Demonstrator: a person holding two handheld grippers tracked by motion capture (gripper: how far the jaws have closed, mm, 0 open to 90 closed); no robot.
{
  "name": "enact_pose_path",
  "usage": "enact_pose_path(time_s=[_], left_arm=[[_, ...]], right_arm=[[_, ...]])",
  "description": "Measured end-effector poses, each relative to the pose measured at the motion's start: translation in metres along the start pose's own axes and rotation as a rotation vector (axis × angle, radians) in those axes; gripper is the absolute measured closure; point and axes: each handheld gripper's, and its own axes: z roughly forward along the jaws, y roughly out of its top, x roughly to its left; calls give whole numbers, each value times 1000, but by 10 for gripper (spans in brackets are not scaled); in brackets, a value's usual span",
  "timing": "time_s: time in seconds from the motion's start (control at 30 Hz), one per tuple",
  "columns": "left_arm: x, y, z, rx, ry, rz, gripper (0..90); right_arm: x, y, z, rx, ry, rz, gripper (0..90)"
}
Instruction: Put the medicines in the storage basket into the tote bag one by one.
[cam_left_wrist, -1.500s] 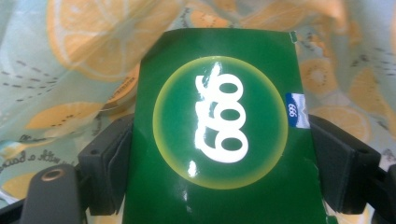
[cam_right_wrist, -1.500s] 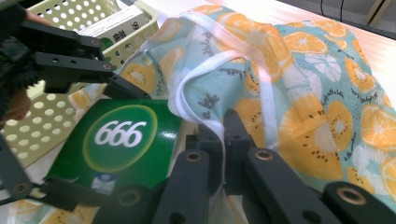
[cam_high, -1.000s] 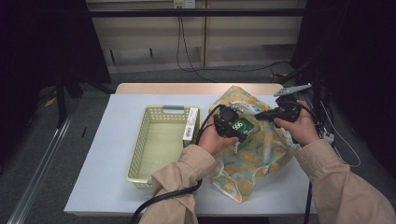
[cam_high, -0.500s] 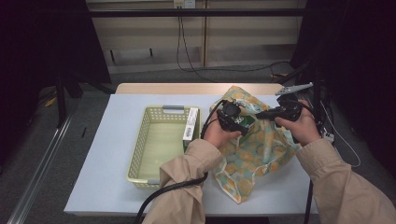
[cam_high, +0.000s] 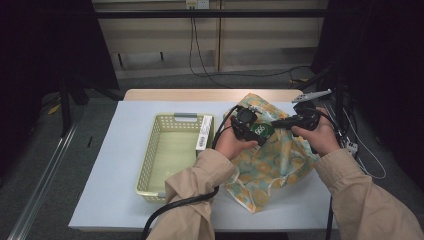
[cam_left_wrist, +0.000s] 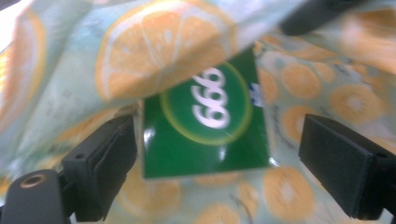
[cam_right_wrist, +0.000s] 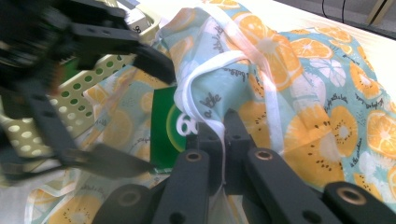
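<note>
A soft fabric bag printed with orange and kiwi slices on pale blue lies crumpled on the right half of the pale grey desk, its mouth edged with white binding tape. Just left of it stands a shallow, pale yellow plastic basket with perforated walls and a white label on its near-right rim.

The right tool is clamped on the bag's white-edged rim — its two black jaws meet with the thin cloth pinched between them, holding the mouth of the bag lifted. In the high view this tool sits at the upper right edge of the bag.

The left tool has just been opening its jaws; the blunt, matte black pads now stand wide apart on either side of a flat, glossy green packet marked with white digits inside a yellow-green ring. The left pad is just beside the packet's edge, the right pad clear of it, so nothing is gripped. The packet rests on the patterned cloth at the bag's mouth, its top edge tucked under a fold of fabric.
</note>
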Motion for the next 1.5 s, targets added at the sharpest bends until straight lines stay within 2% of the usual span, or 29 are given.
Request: enact_pose_path(time_s=[0.07, 0.17, 0.27, 0.33, 0.53, 0.57, 0.6, 0.67, 0.83, 1.03, 1.4, 1.5], left_arm=[[0, -4, -12, 6, -1, 3, 113], [1, -10, -30, 2, -2, 31, 111], [2, -15, -48, -29, -19, 10, 110], [4, -17, -59, -38, -2, 17, 109], [16, -28, -80, -49, 29, -9, 108], [17, -30, -82, -45, 61, -12, 108], [21, -33, -84, -48, 40, -16, 108], [26, -38, -88, -43, 50, -22, 108], [38, -52, -96, -42, 104, -29, 115], [55, -69, -102, -24, 148, -68, 116], [64, -87, -100, -28, 156, -109, 121], [65, -91, -99, -12, 152, -103, 121]], right_arm=[[1, -1, 1, 5, -2, -3, 895], [2, -2, 2, 8, -3, -3, 895], [2, -3, 2, 11, -8, 1, 895], [2, -3, 2, 15, -10, 1, 895], [4, -4, 2, 14, -14, -2, 895], [4, -3, 1, 12, -12, -2, 895], [4, -3, 1, 11, -12, -2, 895], [4, -3, 1, 12, -14, -3, 895], [5, -3, 2, 16, -7, -2, 895], [5, -3, 3, 13, -6, -2, 895], [5, -4, 3, 13, -10, -3, 895], [4, -4, 3, 14, -11, -3, 895]])
